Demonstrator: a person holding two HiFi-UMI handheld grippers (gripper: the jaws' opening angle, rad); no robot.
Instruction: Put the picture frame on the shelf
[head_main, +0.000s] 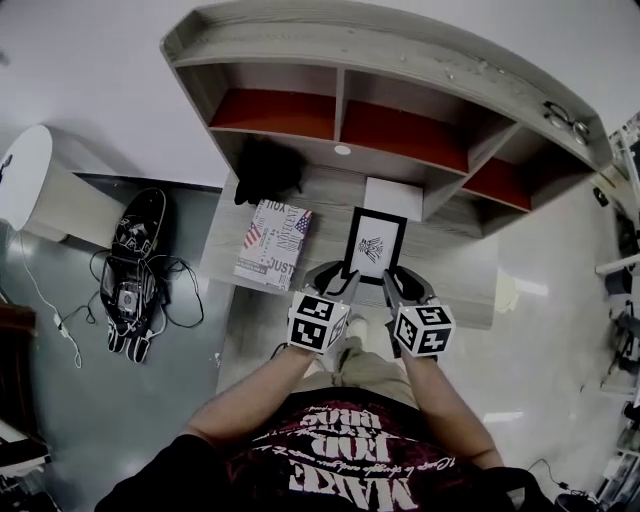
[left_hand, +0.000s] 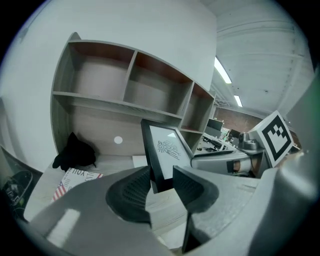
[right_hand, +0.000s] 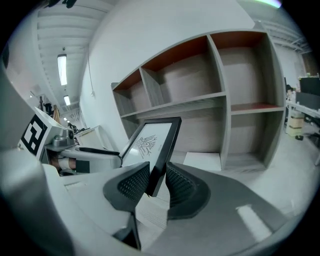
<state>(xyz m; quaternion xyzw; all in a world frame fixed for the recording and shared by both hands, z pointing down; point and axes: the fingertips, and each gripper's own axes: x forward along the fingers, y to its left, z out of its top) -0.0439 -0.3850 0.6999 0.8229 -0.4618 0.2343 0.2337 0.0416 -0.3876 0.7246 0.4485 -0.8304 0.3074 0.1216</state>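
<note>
Flanking the picture frame (head_main: 375, 247), left tongs (left_hand: 161, 181) and right tongs (right_hand: 156, 181) clamp it.

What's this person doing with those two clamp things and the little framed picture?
A person is holding a black picture frame upright with two hand-held tools. The left gripper and the right gripper are each shut on its lower part, one per side. The frame is in front of the grey shelf, not yet in any compartment. A book, a white sheet and a black bundle lie on the surface below.

Left claw (head_main: 337, 278), right claw (head_main: 405, 283): grey
</note>
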